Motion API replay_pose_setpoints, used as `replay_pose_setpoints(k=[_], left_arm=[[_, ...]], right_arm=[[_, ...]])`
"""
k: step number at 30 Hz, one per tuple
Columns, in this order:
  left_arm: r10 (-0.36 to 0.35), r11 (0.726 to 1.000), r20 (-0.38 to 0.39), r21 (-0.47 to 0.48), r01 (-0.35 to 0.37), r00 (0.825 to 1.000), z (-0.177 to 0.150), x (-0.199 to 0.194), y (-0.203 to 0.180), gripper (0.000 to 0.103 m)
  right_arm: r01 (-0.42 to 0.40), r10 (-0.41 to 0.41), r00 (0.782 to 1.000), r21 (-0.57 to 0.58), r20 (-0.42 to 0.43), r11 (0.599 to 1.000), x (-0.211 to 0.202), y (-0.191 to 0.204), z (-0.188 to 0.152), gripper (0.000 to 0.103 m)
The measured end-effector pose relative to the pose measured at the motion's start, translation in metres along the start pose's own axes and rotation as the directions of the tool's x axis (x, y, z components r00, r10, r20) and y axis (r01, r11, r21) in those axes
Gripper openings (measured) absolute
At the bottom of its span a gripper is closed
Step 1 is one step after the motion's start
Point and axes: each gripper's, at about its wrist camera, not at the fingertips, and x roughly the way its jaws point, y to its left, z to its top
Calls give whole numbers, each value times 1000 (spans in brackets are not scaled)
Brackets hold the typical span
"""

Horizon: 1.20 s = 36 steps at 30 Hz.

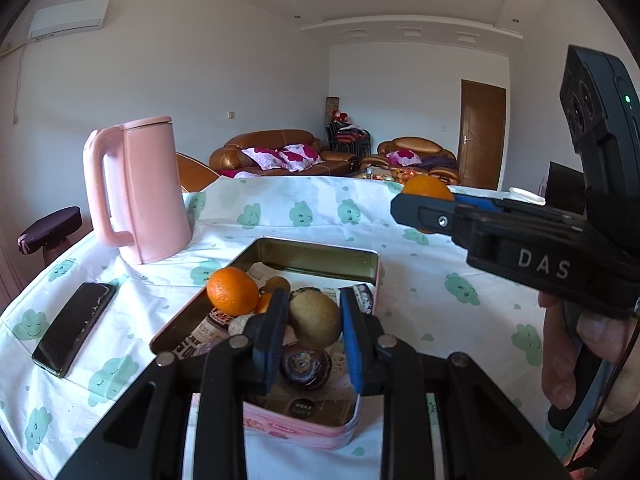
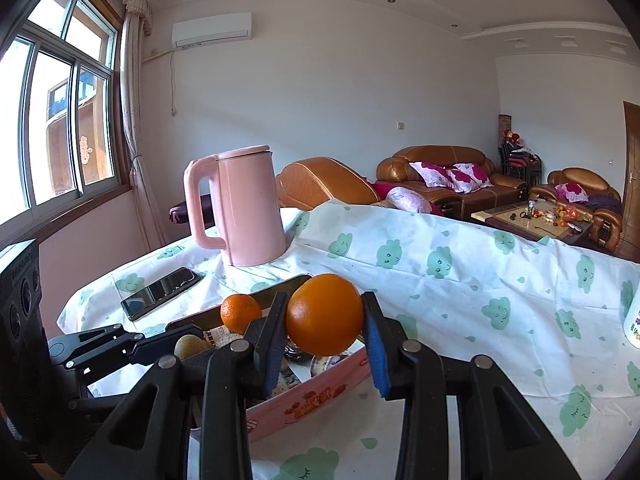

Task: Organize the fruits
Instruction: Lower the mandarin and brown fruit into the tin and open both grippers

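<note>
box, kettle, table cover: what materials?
Box: looks like thin metal tin, with a glossy gold inside that reflects light and pink printed outer walls.
Kettle: probably matte pink plastic shell, with soft highlights and a moulded handle; the lining is not visible.
Table cover: woven cloth, creased and draped, with a green cloud print.

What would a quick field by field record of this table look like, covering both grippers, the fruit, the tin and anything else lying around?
surface: table under a white cloth with green cloud print
container: open pink tin
fruit in tin: orange, brownish kiwi-like fruit, dark round fruit
right gripper: shut on a large orange, held above the tin
left gripper: over the tin, shut, pads touching nothing
other items: pink kettle, phone left of the tin
</note>
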Motion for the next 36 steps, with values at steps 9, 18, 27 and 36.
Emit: replay_pose_setpoints(k=[9, 18, 27, 36], left_arm=[[13, 999, -22, -46, -14, 1000, -11, 3, 22, 28], [0, 998, -45, -60, -2, 999, -20, 6, 28, 28], [0, 999, -69, -54, -4, 998, -26, 13, 25, 28], [-2, 999, -55, -52, -1, 998, -25, 7, 25, 49]], right_arm=[[-26, 25, 998, -21, -66, 999, 29, 21, -12, 38], [-39, 36, 987, -21, -154, 999, 52, 29, -21, 38], [-58, 47, 964, -32, -263, 998, 74, 32, -34, 39], [-47, 42, 973, -16, -226, 999, 66, 28, -33, 58]])
